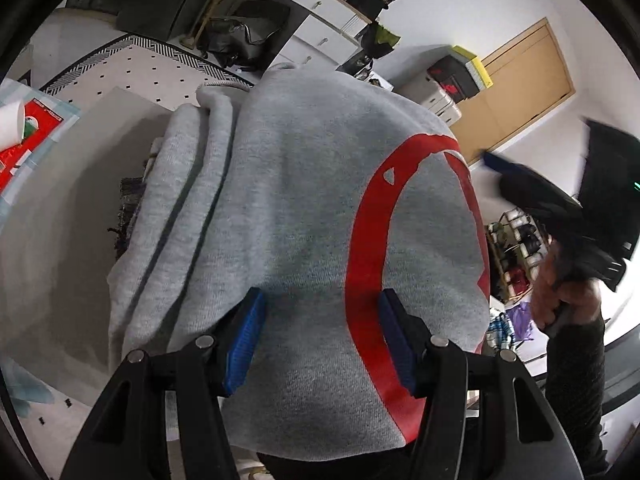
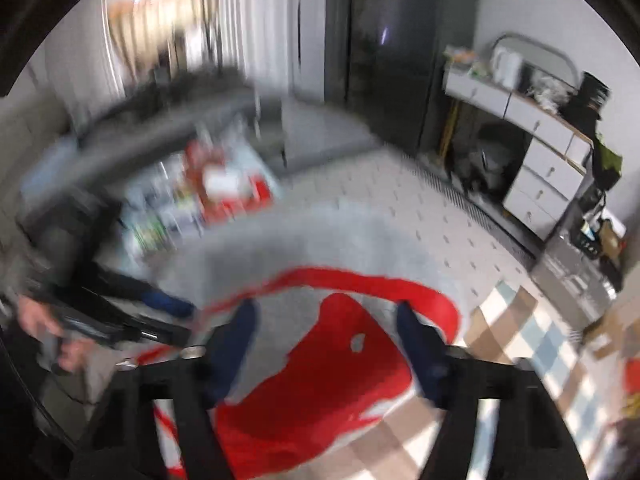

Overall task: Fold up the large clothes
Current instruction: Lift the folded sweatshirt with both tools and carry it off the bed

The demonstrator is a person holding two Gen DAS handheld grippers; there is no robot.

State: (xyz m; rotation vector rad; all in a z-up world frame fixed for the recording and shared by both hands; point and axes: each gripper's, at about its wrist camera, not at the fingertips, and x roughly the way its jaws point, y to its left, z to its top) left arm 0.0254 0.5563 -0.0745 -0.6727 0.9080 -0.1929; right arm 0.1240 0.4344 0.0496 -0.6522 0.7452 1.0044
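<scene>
A grey sweatshirt (image 1: pixel 288 208) with a red ring print lies folded in layers on a beige table (image 1: pixel 60 208). My left gripper (image 1: pixel 318 312) is open, its blue pads (image 1: pixel 244 344) spread just above the near part of the sweatshirt. My right gripper (image 2: pixel 326 324) is open over the red print of the sweatshirt (image 2: pixel 320 372); that view is motion-blurred. The right gripper also shows in the left wrist view (image 1: pixel 576 208), held off to the right. The left gripper shows at the left of the right wrist view (image 2: pixel 168 304).
A red and white packet (image 1: pixel 28 136) lies at the table's left. White drawers (image 1: pixel 304 12) and a dark bag (image 1: pixel 244 36) stand at the back. A dotted rug (image 2: pixel 420 216) and a checked blanket (image 2: pixel 532 344) cover the floor.
</scene>
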